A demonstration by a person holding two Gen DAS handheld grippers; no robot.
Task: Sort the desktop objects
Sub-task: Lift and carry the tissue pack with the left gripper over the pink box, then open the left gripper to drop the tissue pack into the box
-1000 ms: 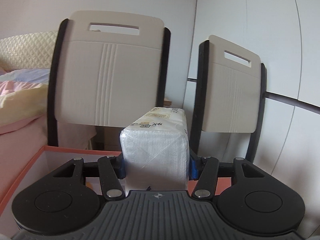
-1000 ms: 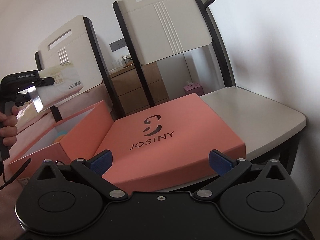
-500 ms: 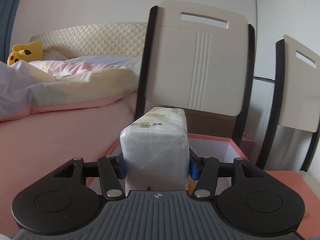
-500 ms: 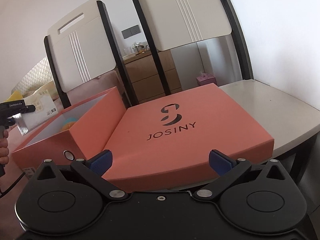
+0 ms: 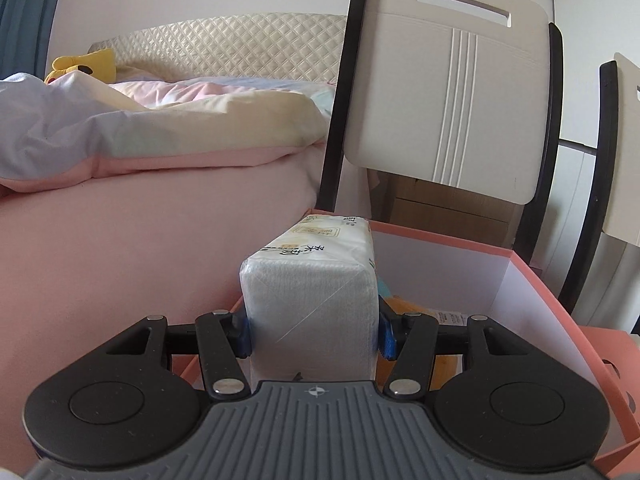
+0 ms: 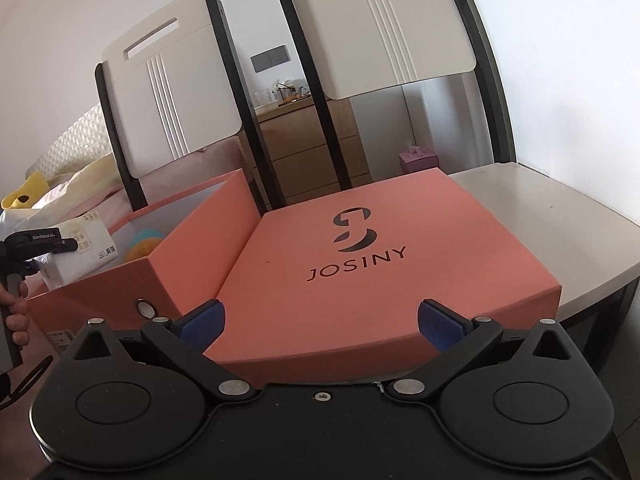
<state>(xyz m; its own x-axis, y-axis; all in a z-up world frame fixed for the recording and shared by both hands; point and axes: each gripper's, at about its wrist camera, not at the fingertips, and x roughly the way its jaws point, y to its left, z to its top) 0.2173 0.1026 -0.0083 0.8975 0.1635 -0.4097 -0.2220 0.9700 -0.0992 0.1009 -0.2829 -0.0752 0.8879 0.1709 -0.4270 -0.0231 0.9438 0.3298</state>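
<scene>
Orange box [image 5: 536,280] x1 | L fingers [image 5: 314,330] clamp 1 tissue pack [image 5: 312,316] | R fingers [image 6: 320,322] wide

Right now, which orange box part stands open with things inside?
The deep box on the left, holding a plush; the JOSINY lid beside it is flat, closed-topped.

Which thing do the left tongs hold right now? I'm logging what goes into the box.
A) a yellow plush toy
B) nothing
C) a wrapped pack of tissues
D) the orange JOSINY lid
C: the left tongs are clamped on a wrapped tissue pack at the open orange box; the JOSINY lid lies untouched beside it.
</scene>
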